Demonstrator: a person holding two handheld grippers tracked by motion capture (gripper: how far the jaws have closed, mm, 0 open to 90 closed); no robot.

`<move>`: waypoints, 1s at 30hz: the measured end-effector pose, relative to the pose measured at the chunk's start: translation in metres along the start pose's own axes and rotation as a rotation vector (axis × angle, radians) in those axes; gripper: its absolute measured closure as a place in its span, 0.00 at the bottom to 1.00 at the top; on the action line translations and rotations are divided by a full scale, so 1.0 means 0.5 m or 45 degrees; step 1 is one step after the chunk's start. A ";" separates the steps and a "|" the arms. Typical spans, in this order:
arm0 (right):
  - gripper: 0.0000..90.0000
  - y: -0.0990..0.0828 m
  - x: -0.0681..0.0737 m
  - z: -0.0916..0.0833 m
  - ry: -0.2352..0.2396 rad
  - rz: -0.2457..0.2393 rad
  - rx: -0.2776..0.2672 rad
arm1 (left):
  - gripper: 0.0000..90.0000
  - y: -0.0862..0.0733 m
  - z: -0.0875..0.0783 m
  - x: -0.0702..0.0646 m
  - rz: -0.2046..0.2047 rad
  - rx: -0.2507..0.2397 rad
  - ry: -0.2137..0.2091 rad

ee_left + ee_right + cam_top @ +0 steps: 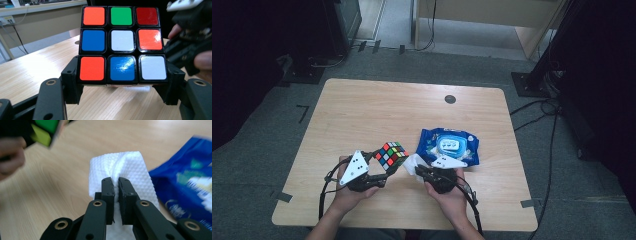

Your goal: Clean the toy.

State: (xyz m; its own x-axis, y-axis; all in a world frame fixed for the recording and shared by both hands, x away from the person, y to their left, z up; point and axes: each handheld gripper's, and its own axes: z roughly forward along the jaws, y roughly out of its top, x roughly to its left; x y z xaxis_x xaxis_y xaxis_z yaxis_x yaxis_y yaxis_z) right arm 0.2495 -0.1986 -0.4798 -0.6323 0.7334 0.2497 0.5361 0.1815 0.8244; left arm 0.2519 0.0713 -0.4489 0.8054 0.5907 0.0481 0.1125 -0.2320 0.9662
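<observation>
Fingers (108,192) pinch wipe (130,166); left gripper (122,75) clamps cube (121,45).

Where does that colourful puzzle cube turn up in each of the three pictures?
High view: the puzzle cube sits left of centre, held in the left tongs.
Left gripper view: the cube is at the centre, clamped between the black jaws.
Right gripper view: a blurred green corner at top left.
Shared landmark: the wooden table.
</observation>
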 end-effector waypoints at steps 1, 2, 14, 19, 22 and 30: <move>0.94 -0.004 -0.002 0.007 -0.001 -0.001 0.026 | 0.38 0.000 0.000 0.000 0.000 -0.001 0.000; 0.94 -0.009 -0.004 0.012 -0.006 -0.001 0.049 | 0.38 0.000 -0.001 0.000 0.001 0.000 -0.001; 0.69 -0.006 -0.032 0.004 -0.116 0.070 0.038 | 0.38 -0.002 0.001 0.002 0.000 0.008 -0.001; 0.54 0.038 -0.019 -0.053 -0.033 0.176 -0.172 | 0.38 -0.004 0.004 0.000 -0.004 0.006 -0.001; 0.42 0.055 -0.004 -0.070 0.067 0.268 -0.251 | 0.38 -0.005 0.009 -0.006 -0.001 0.004 0.002; 0.27 0.066 0.034 -0.059 0.259 0.486 -0.251 | 0.38 -0.008 0.033 -0.051 0.042 0.011 0.038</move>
State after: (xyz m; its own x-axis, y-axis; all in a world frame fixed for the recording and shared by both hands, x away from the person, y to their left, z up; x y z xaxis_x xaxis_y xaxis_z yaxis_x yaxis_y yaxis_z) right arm 0.2401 -0.1995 -0.4334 -0.5179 0.5764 0.6321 0.6478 -0.2183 0.7299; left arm 0.2407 0.0445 -0.4582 0.7912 0.6053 0.0877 0.0910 -0.2583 0.9618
